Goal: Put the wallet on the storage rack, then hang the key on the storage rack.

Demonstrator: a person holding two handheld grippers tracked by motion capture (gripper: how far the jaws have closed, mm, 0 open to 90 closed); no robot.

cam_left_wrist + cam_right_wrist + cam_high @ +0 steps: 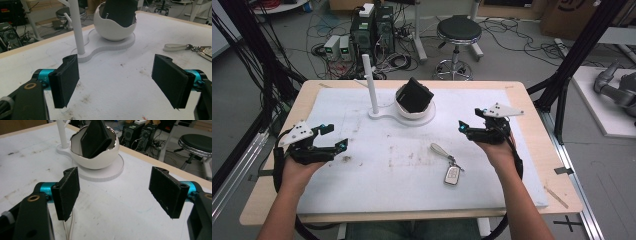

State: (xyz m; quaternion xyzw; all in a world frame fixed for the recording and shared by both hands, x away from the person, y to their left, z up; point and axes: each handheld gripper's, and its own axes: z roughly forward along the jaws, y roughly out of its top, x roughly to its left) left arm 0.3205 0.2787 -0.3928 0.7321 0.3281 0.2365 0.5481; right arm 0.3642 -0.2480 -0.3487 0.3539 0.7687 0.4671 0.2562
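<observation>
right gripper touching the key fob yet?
Apart. The high view shows bare mat between the right gripper and the key fob, which lies nearer the person.

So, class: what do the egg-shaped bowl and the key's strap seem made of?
Egg-shaped bowl: probably glazed ceramic; it is white and glossy, with a shiny rim, though glossy plastic is possible. Strap on the car key: pale and matte, probably leather or faux leather.

Lighting's even and fairly bright overhead, soft shadows only. The high view is low-res and mushy. The glossy white egg-shaped bowl (96, 151) catches glare on its rim, upper centre of the right gripper view. Both gripper views go soft toward the background at the top.
</observation>
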